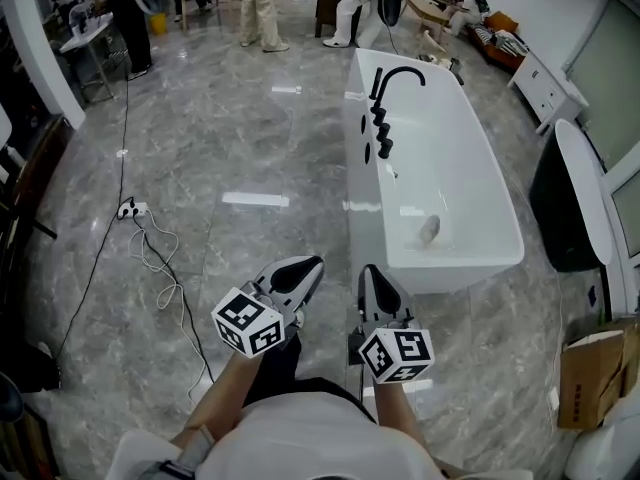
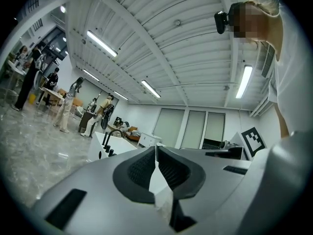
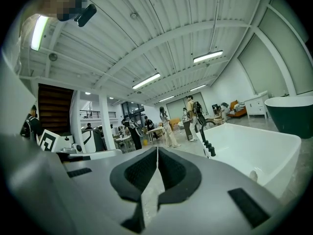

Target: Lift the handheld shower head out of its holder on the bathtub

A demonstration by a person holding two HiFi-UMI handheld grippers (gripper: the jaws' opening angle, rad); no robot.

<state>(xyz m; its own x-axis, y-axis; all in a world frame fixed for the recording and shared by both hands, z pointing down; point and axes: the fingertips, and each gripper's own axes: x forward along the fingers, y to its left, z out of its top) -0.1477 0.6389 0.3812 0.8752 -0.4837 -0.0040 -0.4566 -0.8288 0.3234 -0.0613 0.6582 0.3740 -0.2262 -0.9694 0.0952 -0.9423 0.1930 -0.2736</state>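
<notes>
Holds two tongs clenched and empty, left tongs (image 1: 306, 265) beside right tongs (image 1: 371, 272), above the grey floor (image 1: 230, 138). Faces one white bathtub (image 1: 366, 230) beyond, well apart, with one handheld shower head (image 1: 385, 148) among black fittings on its left rim.

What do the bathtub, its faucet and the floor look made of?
Bathtub: glossy white, likely acrylic or ceramic; light glints on its wall. Faucet: matte black, probably coated metal. Floor: polished grey stone or marble-look tile; veined, mirrors the ceiling lights.
</notes>
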